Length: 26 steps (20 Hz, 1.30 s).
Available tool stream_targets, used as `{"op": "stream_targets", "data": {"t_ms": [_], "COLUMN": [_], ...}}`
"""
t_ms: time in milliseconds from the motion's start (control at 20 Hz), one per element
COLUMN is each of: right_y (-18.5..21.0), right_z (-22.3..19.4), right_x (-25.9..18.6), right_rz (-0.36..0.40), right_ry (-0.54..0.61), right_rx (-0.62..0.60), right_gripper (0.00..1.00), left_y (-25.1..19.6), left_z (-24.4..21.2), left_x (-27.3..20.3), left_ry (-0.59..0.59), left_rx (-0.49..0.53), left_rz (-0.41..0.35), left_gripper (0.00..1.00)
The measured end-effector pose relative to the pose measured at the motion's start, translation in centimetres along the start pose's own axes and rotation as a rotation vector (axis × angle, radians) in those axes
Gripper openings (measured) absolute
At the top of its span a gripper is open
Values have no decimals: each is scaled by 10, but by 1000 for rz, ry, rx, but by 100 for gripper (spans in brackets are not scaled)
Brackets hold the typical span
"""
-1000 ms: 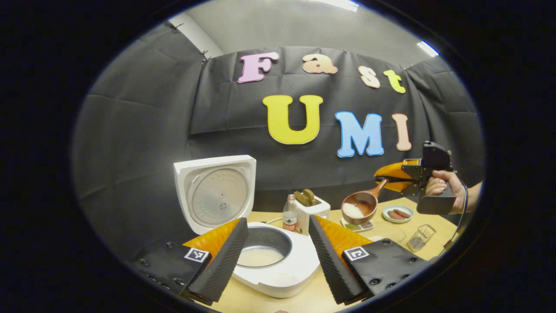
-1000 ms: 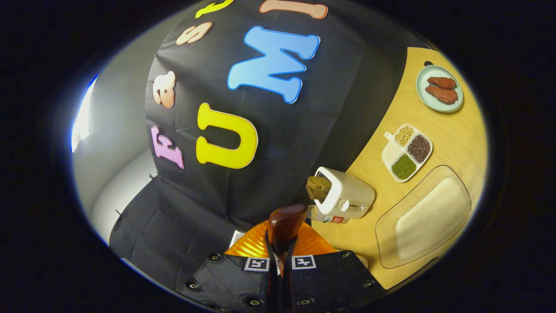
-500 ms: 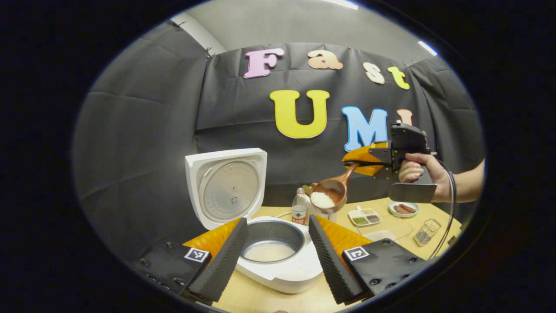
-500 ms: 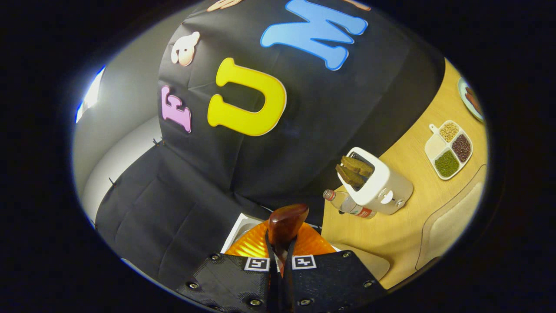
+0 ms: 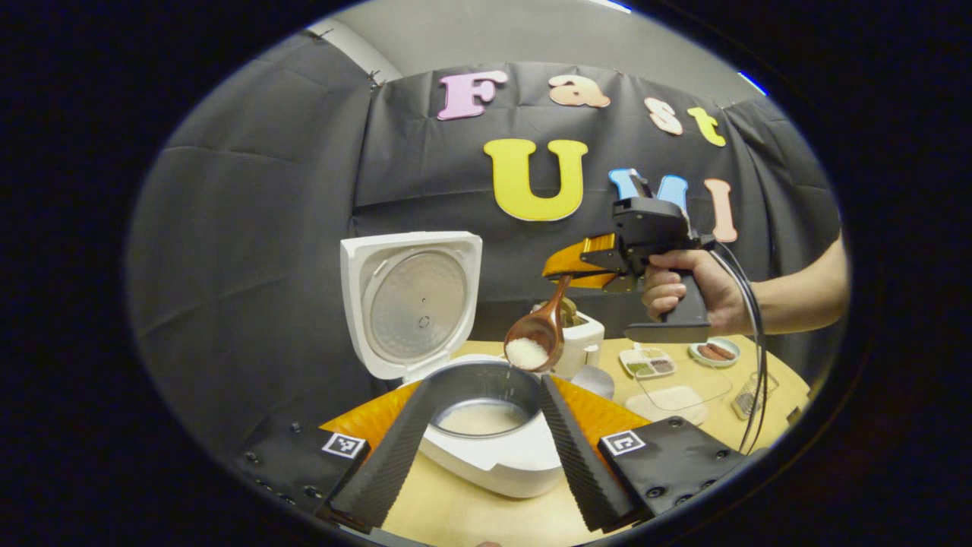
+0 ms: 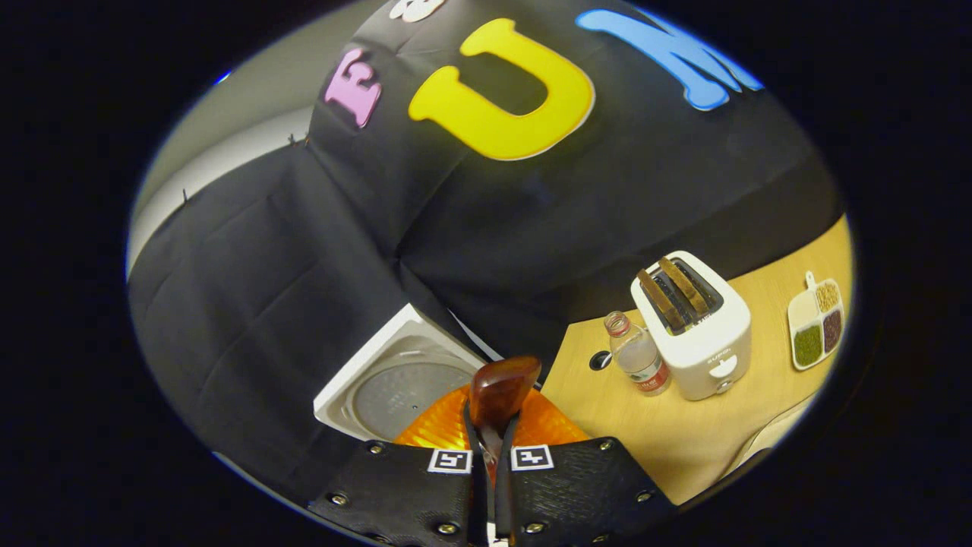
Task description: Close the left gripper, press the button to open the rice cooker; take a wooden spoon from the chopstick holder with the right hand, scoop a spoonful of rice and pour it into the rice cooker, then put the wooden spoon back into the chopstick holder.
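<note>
The white rice cooker (image 5: 493, 463) stands open, its lid (image 5: 410, 304) upright behind the metal pot, which holds a pale layer at the bottom. My left gripper (image 5: 482, 448) is open, its fingers framing the cooker from the near side. A hand (image 5: 683, 285) holds my right gripper (image 5: 566, 267), which is shut on the handle of the wooden spoon (image 5: 535, 342). The spoon's bowl carries white rice and tilts down just above the pot's far right rim. In the right gripper view the spoon handle (image 6: 497, 391) rises between that gripper's (image 6: 490, 463) shut fingers, with the cooker lid (image 6: 402, 380) below left.
A white toaster (image 5: 585, 342) with bread (image 6: 672, 285) and a small bottle (image 6: 638, 357) stand behind the cooker. To the right lie a divided bean tray (image 5: 645, 361), a plate of sausages (image 5: 710, 352), a clear tray of rice (image 5: 672, 399) and a wire holder (image 5: 748, 391).
The right gripper has carried the spoon of rice left, from over the table's right side to above the cooker, and tipped its bowl downward. The left gripper has stayed open.
</note>
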State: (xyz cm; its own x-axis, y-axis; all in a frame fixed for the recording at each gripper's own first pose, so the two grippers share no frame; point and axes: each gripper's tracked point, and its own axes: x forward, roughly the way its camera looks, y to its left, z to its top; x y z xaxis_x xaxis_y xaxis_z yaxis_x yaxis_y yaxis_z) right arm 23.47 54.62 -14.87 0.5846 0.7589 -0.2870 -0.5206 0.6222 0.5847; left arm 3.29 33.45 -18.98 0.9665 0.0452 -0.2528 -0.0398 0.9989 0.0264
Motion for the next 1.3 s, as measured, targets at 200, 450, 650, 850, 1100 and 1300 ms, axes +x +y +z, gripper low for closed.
{"op": "stream_targets", "data": {"t_ms": [200,450,650,850,1100,1300], "right_y": [20,63,92,90,77,48], "right_z": [-21,-33,-43,-37,3,29], "right_x": [23,28,17,16,-1,-14], "right_rz": [-16,56,147,153,141,133], "right_ry": [46,77,88,55,7,-16], "right_rx": [-313,-717,-994,-911,-516,-229], "right_gripper": [4,5,5,5,5,5], "left_y": [6,7,7,8,5,-7], "left_z": [-5,-5,-5,-4,-3,11], "left_x": [-5,-6,-10,-19,-26,-29], "left_ry": [6,3,-1,-9,-17,-37], "left_rx": [0,-27,-28,-37,-38,-39], "left_rz": [21,34,41,52,48,30], "left_gripper": [99,99,99,99,99,97]}}
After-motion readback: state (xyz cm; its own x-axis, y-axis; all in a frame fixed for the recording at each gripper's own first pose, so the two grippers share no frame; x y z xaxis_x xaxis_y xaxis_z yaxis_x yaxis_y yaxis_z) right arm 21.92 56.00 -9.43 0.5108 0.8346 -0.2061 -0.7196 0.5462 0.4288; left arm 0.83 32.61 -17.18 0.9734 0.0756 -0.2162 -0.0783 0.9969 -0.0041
